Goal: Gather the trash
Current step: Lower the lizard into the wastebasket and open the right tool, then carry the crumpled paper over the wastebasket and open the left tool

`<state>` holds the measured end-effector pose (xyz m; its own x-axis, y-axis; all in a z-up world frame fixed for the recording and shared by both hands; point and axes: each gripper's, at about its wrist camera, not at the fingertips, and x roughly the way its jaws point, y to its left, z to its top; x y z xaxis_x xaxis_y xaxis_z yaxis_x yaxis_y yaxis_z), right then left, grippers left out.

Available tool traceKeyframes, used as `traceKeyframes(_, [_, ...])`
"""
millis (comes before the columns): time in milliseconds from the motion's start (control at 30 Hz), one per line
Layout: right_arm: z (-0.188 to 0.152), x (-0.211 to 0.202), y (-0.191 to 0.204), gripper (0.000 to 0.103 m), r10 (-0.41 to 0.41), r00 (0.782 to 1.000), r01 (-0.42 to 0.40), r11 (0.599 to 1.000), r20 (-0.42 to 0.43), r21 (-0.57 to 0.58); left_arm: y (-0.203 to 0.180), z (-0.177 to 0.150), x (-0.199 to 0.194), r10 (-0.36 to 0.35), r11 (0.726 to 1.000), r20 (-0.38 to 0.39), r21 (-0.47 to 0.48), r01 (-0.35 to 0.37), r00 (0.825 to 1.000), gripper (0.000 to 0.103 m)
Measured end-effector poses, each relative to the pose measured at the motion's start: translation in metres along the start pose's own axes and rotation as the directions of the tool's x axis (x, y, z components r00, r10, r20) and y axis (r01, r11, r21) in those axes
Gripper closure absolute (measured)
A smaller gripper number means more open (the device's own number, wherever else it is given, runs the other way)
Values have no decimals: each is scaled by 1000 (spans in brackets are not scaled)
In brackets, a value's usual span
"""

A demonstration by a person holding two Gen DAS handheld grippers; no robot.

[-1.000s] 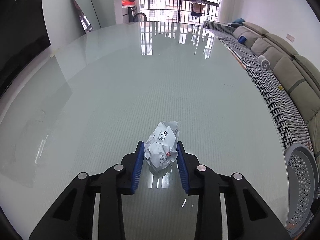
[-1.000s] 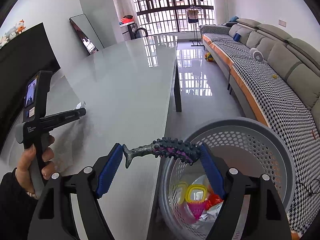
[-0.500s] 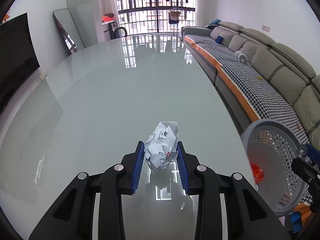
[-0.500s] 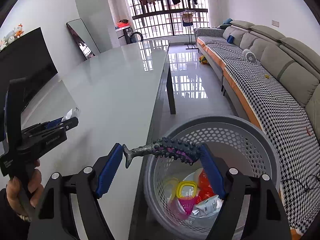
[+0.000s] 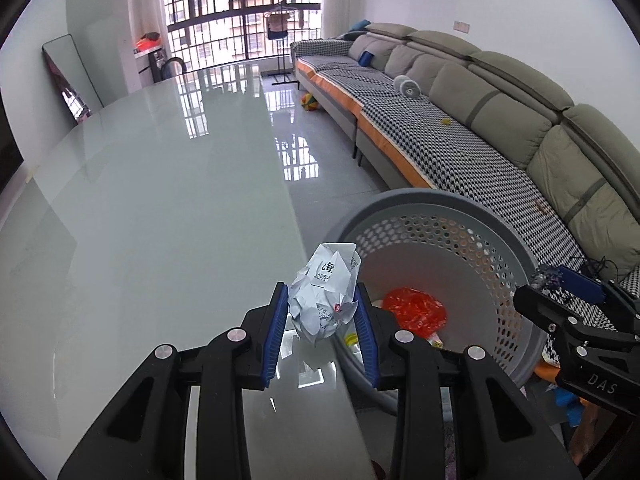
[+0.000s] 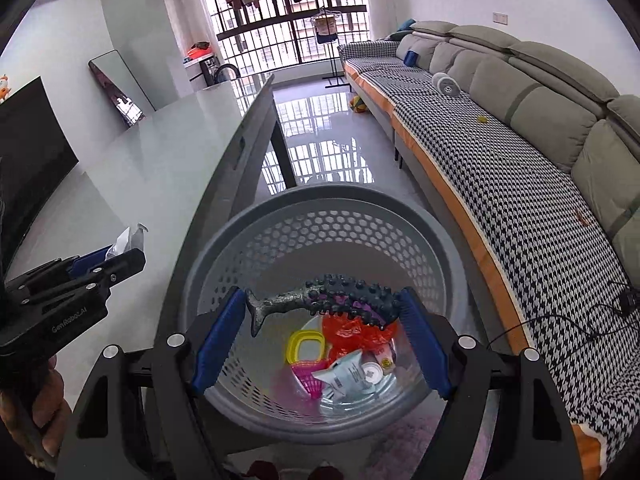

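My left gripper (image 5: pixel 322 320) is shut on a crumpled white paper ball (image 5: pixel 326 292) and holds it above the glass table's right edge, beside the grey perforated basket (image 5: pixel 516 248). My right gripper (image 6: pixel 322 320) is shut on a dark spiky fish toy (image 6: pixel 320 302) and holds it over the basket's (image 6: pixel 312 200) opening. Inside the basket lie red plastic (image 6: pixel 352 330), a yellow and pink toy (image 6: pixel 306 354) and a white wrapper (image 6: pixel 346 370). The left gripper with the paper shows at the left of the right wrist view (image 6: pixel 116 254).
The glass table (image 5: pixel 152 208) stretches ahead on the left. A grey sofa with a houndstooth cover (image 5: pixel 480 136) runs along the right. Glossy floor (image 6: pixel 320 152) lies between table and sofa. A black TV (image 6: pixel 28 160) stands at far left.
My left gripper has carried the paper ball right, from over the table to its edge by the basket. My right gripper has moved the fish toy over the basket's opening.
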<state>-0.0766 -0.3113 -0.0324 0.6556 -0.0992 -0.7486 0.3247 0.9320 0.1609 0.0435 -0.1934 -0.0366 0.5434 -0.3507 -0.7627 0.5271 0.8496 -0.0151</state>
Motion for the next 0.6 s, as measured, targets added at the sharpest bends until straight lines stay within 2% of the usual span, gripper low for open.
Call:
traceKeyframes(267, [-3, 14, -28, 27, -14, 1000, 14, 1000, -27, 18, -32, 0, 16, -22, 999, -25, 32, 23, 999, 67])
traceKeyframes(333, [0, 15, -29, 27, -11, 1000, 12, 1000, -22, 13, -35, 0, 17, -16, 999, -25, 32, 16, 1000, 63])
traceKeyframes(467, [6, 17, -32, 26, -7, 1000, 7, 1000, -3, 10, -39, 1, 15, 8, 1000, -11, 30, -8, 1000, 40])
traceKeyframes(500, [7, 17, -33, 22, -4, 1000, 4, 1000, 0, 12, -39, 1, 14, 12, 1000, -7, 27, -12, 1000, 39])
traceKeyframes(600, [7, 19, -36, 20, 11, 1000, -11, 1000, 2, 22, -38, 1, 11, 18, 1000, -6, 17, -18, 1000, 37])
